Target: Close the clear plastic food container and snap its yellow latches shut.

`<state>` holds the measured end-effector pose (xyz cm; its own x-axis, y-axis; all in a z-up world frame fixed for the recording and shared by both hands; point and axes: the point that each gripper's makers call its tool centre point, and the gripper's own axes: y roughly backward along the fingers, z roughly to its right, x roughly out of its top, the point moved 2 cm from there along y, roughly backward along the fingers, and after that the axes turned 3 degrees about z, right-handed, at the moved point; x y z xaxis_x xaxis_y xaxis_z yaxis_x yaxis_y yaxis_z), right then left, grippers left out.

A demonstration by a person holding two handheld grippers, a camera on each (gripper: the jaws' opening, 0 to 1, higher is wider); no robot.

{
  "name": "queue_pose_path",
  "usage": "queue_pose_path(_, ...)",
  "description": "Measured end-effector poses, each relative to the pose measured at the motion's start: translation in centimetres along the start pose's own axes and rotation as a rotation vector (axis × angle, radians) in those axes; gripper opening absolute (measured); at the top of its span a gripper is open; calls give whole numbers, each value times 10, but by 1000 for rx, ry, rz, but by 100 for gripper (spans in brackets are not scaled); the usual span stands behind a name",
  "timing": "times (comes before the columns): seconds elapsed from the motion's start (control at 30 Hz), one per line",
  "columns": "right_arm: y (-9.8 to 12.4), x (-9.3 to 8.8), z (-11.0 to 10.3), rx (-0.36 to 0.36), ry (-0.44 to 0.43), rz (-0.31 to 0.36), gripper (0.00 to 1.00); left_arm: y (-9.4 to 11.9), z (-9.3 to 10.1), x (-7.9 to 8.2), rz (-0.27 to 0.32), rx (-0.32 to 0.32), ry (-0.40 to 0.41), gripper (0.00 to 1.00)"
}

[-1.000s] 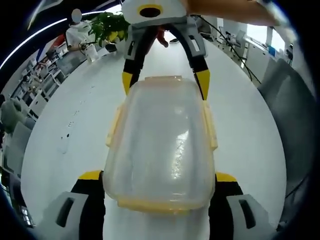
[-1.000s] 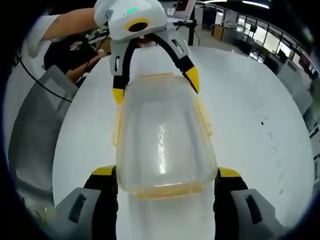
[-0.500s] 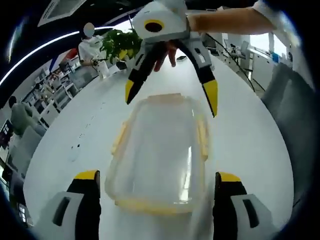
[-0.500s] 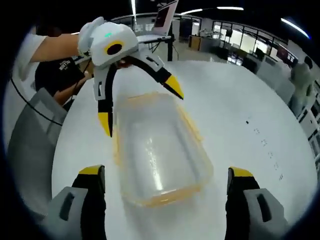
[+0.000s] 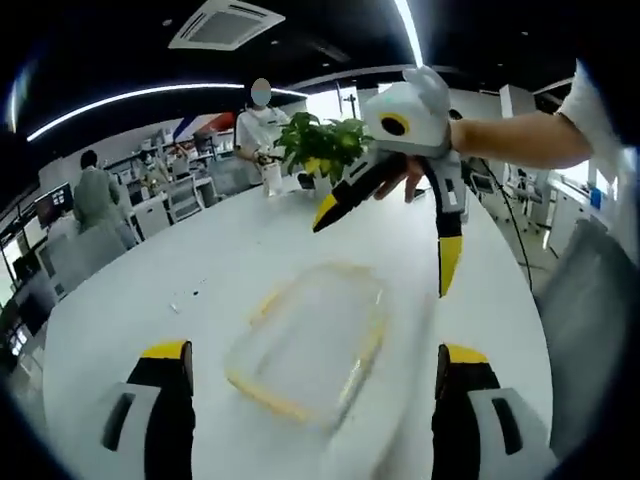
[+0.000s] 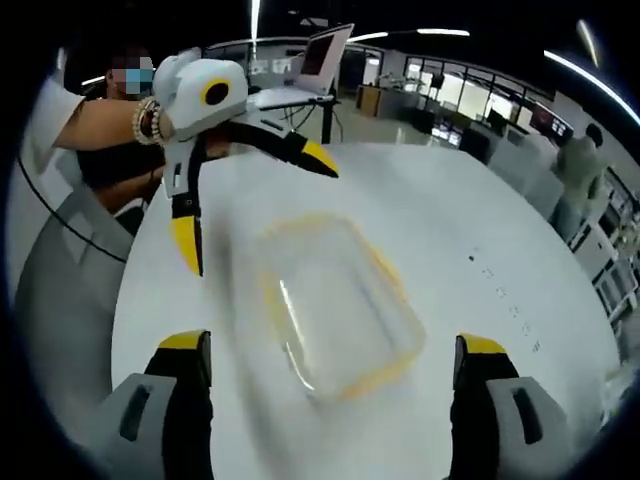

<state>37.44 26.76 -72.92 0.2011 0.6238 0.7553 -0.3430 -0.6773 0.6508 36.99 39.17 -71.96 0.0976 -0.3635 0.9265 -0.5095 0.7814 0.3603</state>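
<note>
A clear food container (image 5: 310,345) with a yellow rim is seen lying flat on a white table (image 5: 200,260), its lid on, while both claws are held above and clear of it. In the left gripper view the left claw (image 5: 312,380) is spread wide, its yellow-tipped jaws standing to either side of the container without touching it; the container lies just ahead, between and slightly beyond the jaw tips. The right claw (image 5: 385,245) is seen hanging over the far end of the box, its jaws also wide apart and gripping nothing. In the right gripper view the same container (image 6: 340,305) is shown ahead of the right claw (image 6: 332,385), set at an angle, with the left claw (image 6: 250,205) raised beyond its far corner.

The frames are blurred, so it cannot be told whether the yellow latches are snapped down or loose. The closing step is judged to be at or near its end; if any latch is found standing out, a claw tip would need to be lowered onto it and pressed inward against the box wall
</note>
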Motion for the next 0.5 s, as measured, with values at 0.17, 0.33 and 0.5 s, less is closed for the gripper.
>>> queue_pose_path(0.17,14,4,-3,-49,-38,49,99,27,11,-8,-1,59,69,99)
queue_pose_path(0.33,41,14,-10,-170,-50,140,97,60,18,-5,61,129,138,99)
queue_pose_path(0.5,63,15,-18,-247,-135,245,98,94,16,-1,153,240,157,99)
